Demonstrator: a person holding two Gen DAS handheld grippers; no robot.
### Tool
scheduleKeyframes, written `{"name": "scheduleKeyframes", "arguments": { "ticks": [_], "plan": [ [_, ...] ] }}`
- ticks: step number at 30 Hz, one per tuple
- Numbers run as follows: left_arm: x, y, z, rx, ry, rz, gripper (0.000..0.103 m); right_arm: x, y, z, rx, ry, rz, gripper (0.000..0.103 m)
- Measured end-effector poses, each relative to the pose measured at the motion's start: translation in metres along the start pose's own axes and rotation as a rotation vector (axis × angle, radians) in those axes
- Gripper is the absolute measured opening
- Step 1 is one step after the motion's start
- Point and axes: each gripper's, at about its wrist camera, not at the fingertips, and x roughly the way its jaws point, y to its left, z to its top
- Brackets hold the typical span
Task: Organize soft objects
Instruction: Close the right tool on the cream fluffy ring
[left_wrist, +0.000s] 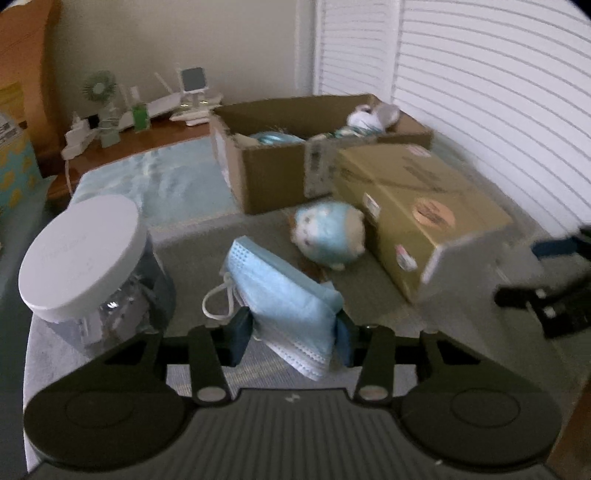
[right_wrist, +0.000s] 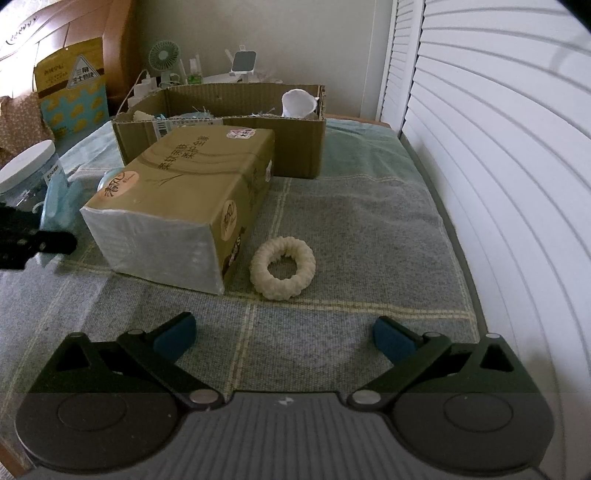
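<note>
Blue-padded fingers (left_wrist: 242, 334) of the left gripper (left_wrist: 291, 334) are clamping a stack of pale blue face masks (left_wrist: 284, 291) low in the centre of the left wrist view, one pad pressing on each side of the stack, with a white ear loop (left_wrist: 218, 301) hanging out to the left. Just left of the masks, a clear jar with a white lid (left_wrist: 83, 254) is standing on the grey checked cloth (left_wrist: 207, 254). Above the masks, a round blue and white plush toy (left_wrist: 328, 232) is lying against the end of a tan tissue pack (left_wrist: 417, 206), and behind both an open cardboard box (left_wrist: 280, 173) is sitting with soft items showing over its rim.

Lower in the right wrist view, the right gripper (right_wrist: 284, 338) is hovering over bare cloth with its fingers spread wide apart and nothing between them. Above it, at the frame's centre, a cream knitted ring (right_wrist: 282, 273) is lying flat on the cloth, just beside the near right corner of the tissue pack. At the left edge of that view, part of the left gripper is showing in black, with the blue masks beside it and the jar behind.
</note>
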Motion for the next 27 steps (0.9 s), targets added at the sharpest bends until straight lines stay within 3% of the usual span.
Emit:
{"name": "scheduleKeyframes", "arguments": {
  "ticks": [2, 5, 12, 18, 22, 24, 25, 27],
  "plan": [
    [-0.003, -0.003, -0.002, 0.020, 0.007, -0.002, 0.050, 0.001, 0.001, 0.002, -0.009, -0.002, -0.011, 0.102],
    [-0.004, -0.007, -0.004, 0.040, 0.004, 0.003, 0.057, 0.001, 0.001, 0.007, -0.028, -0.022, -0.033, 0.090],
    [-0.001, -0.007, -0.006, 0.032, 0.010, 0.002, 0.058, 0.005, -0.003, 0.015, -0.050, -0.039, -0.022, 0.070],
    [0.001, -0.005, -0.005, 0.023, 0.007, 0.004, 0.061, 0.007, -0.002, 0.020, -0.059, -0.045, 0.019, 0.040],
    [0.003, -0.005, -0.004, 0.013, 0.004, 0.003, 0.063, 0.005, -0.005, 0.021, -0.035, -0.035, 0.002, 0.040],
    [0.005, -0.005, -0.003, 0.009, 0.001, 0.000, 0.063, 0.006, -0.006, 0.022, -0.022, -0.040, -0.001, 0.046],
    [0.006, -0.004, -0.003, 0.005, -0.001, -0.001, 0.064, 0.007, -0.006, 0.023, -0.019, -0.042, -0.007, 0.055],
    [0.008, -0.003, -0.002, -0.004, -0.004, -0.005, 0.064, 0.010, -0.007, 0.023, -0.012, -0.044, -0.014, 0.056]
  ]
}}
